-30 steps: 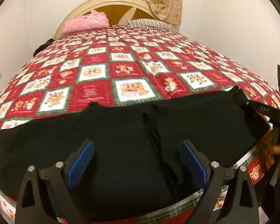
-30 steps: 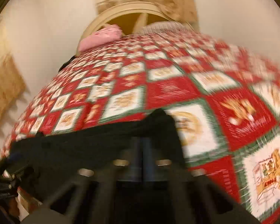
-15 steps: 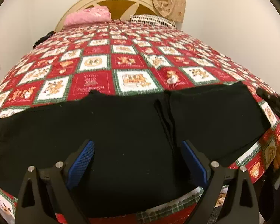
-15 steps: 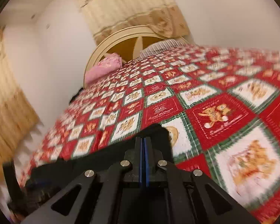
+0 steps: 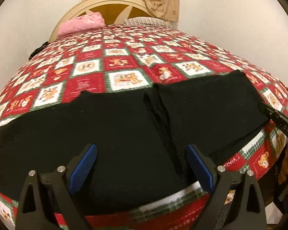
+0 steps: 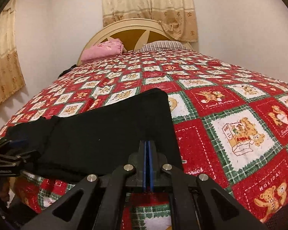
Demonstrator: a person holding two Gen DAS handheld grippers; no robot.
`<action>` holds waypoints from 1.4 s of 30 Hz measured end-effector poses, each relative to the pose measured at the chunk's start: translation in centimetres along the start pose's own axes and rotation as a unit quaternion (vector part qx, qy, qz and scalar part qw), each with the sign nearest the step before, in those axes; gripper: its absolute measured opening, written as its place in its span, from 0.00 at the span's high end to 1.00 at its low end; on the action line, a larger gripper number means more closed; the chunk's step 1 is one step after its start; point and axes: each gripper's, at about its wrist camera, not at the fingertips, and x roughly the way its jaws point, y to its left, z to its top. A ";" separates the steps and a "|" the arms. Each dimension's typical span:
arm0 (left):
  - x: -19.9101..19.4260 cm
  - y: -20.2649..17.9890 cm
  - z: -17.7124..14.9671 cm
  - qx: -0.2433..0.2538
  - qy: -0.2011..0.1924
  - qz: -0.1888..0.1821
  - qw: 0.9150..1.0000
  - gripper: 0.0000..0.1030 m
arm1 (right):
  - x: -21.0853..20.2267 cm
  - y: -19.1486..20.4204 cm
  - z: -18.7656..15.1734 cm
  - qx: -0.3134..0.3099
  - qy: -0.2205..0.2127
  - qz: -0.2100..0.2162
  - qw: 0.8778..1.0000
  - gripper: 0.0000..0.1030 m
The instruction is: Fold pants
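- At the far left of the left wrist view, the black pants (image 5: 113,134) are seen spread flat across the near edge of a bed covered by a red and white teddy-bear quilt (image 5: 117,65).
- Over the middle of the garment, the left gripper (image 5: 142,164) is held with its blue pads wide apart; nothing is gripped between them.
- A bunched crease is seen running down the cloth just right of centre.
- At the right end, the right gripper (image 6: 148,163) is seen with its pads pressed together; whether the hem of the pants is pinched between them cannot be told.
- The fabric is judged soft, light and limp, likely to sag and wrinkle when lifted; the hem corners and the waistband are judged the best places to be taken hold of.
- No containers are shown; only a pink pillow (image 5: 80,24) and a striped pillow (image 5: 146,21) are seen at the headboard.
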 end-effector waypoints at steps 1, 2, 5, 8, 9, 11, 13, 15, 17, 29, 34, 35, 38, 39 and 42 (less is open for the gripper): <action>-0.3 0.6 -0.1 -0.007 -0.001 0.001 1.000 0.06 | 0.0 0.2 0.1 -0.003 0.003 -0.005 1.000 0.98; -0.6 1.3 -0.2 -0.015 -0.002 0.005 1.000 0.06 | -0.1 0.3 0.4 -0.006 0.006 -0.010 1.000 0.98; -2.3 4.1 -0.8 -0.043 -0.014 0.032 0.998 0.06 | -1.1 1.0 1.1 0.006 0.004 -0.002 1.000 0.97; -4.5 8.1 -1.6 -0.095 -0.031 0.065 0.993 0.06 | -2.3 2.3 1.6 0.027 -0.022 0.052 0.998 0.97; -5.2 9.5 -1.9 -0.116 -0.035 0.078 0.990 0.06 | -2.6 3.2 1.7 0.024 -0.031 0.067 0.997 0.97; -6.5 12.6 -2.6 -0.165 -0.044 0.119 0.978 0.06 | -2.8 4.8 2.0 0.016 -0.038 0.086 0.995 0.97; -7.3 14.9 -3.2 -0.206 -0.052 0.154 0.965 0.06 | -2.7 6.3 2.2 0.012 -0.040 0.101 0.994 0.97; -7.7 17.1 -3.9 -0.247 -0.046 0.177 0.952 0.06 | -2.6 7.5 2.3 0.020 -0.043 0.123 0.991 0.97; -7.3 18.1 -4.2 -0.270 -0.027 0.190 0.944 0.06 | -2.2 8.5 2.1 0.026 -0.037 0.142 0.989 0.97; -4.6 18.4 -4.4 -0.324 0.023 0.187 0.927 0.06 | -0.6 8.5 0.8 0.046 0.001 0.139 0.989 0.66; -5.1 19.1 -5.2 -0.348 0.019 0.185 0.919 0.06 | -1.5 8.2 1.1 0.052 -0.024 0.136 0.989 0.34; -5.7 19.6 -5.8 -0.371 0.007 0.182 0.911 0.06 | -1.5 8.2 1.2 0.051 -0.022 0.138 0.989 0.34; -7.9 20.8 -8.1 -0.450 -0.053 0.161 0.877 0.06 | -1.7 8.0 1.4 0.054 -0.026 0.140 0.988 0.34; -8.2 21.0 -8.7 -0.469 -0.065 0.155 0.867 0.06 | -1.7 8.0 1.5 0.055 -0.026 0.140 0.988 0.34; -8.1 21.2 -9.1 -0.480 -0.070 0.148 0.862 0.08 | -1.5 7.7 1.5 0.065 -0.019 0.144 0.987 0.34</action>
